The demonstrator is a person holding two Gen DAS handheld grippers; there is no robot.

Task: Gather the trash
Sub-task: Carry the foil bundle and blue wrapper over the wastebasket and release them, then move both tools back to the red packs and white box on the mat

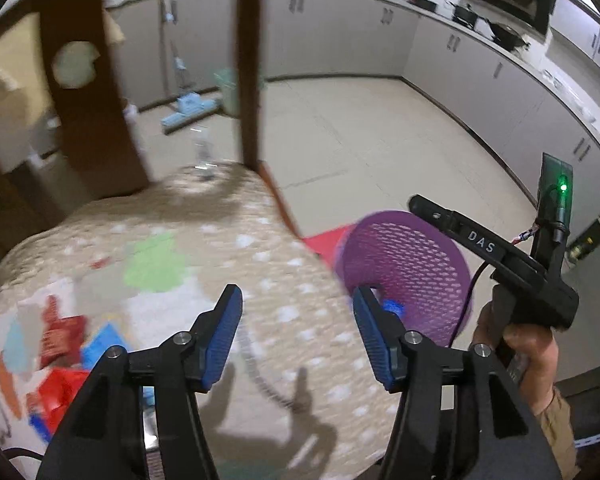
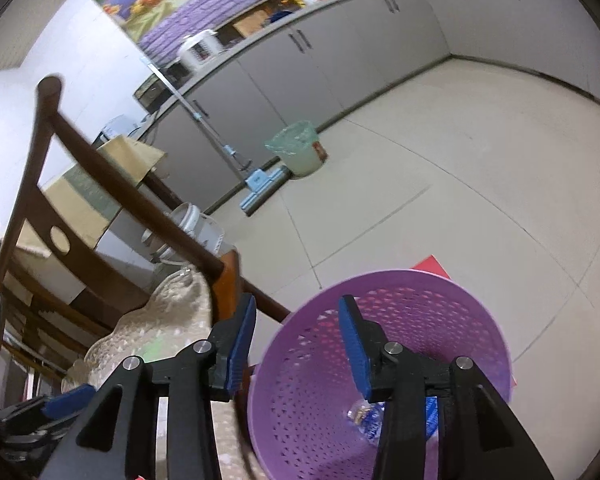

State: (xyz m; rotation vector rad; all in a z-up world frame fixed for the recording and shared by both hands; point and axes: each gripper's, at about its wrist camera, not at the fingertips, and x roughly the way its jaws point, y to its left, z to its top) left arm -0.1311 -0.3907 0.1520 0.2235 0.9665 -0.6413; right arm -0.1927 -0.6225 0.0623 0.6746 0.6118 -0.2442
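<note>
A purple mesh basket (image 1: 412,276) stands on the floor beside the table's right edge; it also shows in the right wrist view (image 2: 384,364), with a crumpled plastic bottle (image 2: 366,420) at its bottom. My left gripper (image 1: 298,336) is open and empty above the cream tablecloth (image 1: 220,248). Red and blue wrappers (image 1: 64,356) lie in a pile at the table's left. My right gripper (image 2: 300,348) is open and empty above the basket's rim; its body shows in the left wrist view (image 1: 532,276).
A wooden chair (image 2: 100,208) stands at the table's far side. A clear bottle (image 1: 204,152) stands at the table's far edge. A mop (image 2: 256,188) and a lined bin (image 2: 300,148) stand by the grey cabinets (image 1: 340,36). A red mat (image 1: 326,240) lies under the basket.
</note>
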